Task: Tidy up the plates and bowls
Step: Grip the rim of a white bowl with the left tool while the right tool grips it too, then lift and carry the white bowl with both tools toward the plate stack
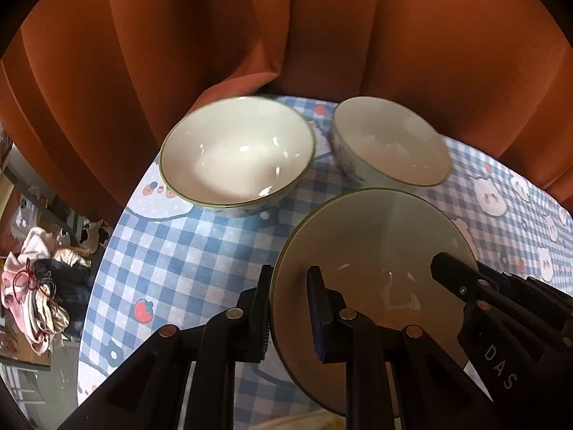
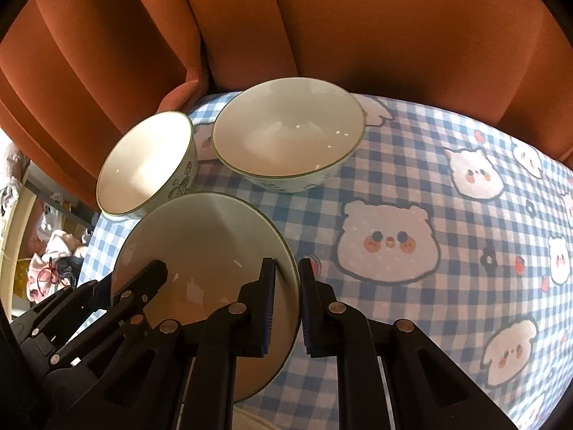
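Here each hand-held gripper, left (image 1: 288, 302) and right (image 2: 286, 295), clamps the near bowl's (image 1: 358, 236) rim.

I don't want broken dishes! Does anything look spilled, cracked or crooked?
Nothing looks spilled or cracked. The wide bowl and deeper bowl sit upright, empty, on the tablecloth. Left gripper and right gripper each straddle the plate rim.

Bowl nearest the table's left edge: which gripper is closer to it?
Left. The left gripper grips the left rim of the dish, directly before that bowl; the right gripper grips the dish's right rim, farther off.
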A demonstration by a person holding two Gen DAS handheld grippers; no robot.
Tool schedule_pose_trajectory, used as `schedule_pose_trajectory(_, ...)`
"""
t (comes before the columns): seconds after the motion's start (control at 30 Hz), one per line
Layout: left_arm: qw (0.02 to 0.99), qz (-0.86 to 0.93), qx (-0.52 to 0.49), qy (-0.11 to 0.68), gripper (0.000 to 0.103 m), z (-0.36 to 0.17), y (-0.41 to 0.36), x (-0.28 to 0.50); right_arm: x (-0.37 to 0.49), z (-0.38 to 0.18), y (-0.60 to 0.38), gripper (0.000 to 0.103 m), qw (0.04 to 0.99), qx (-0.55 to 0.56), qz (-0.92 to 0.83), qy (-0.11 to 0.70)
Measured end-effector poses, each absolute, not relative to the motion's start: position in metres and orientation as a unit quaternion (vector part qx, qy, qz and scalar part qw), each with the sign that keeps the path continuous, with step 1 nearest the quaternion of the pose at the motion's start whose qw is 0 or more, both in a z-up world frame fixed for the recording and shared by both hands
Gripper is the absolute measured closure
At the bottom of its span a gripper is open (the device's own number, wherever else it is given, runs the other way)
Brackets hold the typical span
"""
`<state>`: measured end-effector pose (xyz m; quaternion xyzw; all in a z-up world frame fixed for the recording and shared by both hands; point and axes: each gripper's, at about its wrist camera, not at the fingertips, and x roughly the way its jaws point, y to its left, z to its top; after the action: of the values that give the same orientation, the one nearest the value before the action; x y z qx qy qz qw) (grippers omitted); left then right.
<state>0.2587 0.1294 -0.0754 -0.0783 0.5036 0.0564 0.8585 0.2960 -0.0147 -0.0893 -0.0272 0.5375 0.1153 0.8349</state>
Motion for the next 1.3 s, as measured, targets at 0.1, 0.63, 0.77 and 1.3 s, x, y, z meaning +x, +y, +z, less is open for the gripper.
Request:
schedule_pose_trajectory(0.1, 0.863, 0.044, -0.075, 0.497, 0.087, -0.065, 0.122, 0.251, 0.287, -0.077, -0.021, 0.087, 0.841, -0.026, 0.106, 0.530)
schedule_pose_trajectory(0.63, 0.887, -0.051, -0.039, 0.458, 0.087, -0.017, 0.063, 0.191, 0.204, -0.022, -0.070, 0.087, 0.868, 0.005, 0.028, 0.496)
schedule_pose_trajectory(0.77, 0.884, -0.069, -0.032, 0.462, 0.087, -0.015, 0.043, 0.176, 0.183, -0.016, -0.089, 0.087, 0.869, 0.013, 0.006, 0.495)
schedule_pose_trajectory(1.3, 0.878, -0.074, -0.002, 0.472, 0.087, -0.025, -0.037, 0.133, 0.127, -0.017, -0.167, 0.087, 0.865, 0.026, -0.008, 0.502)
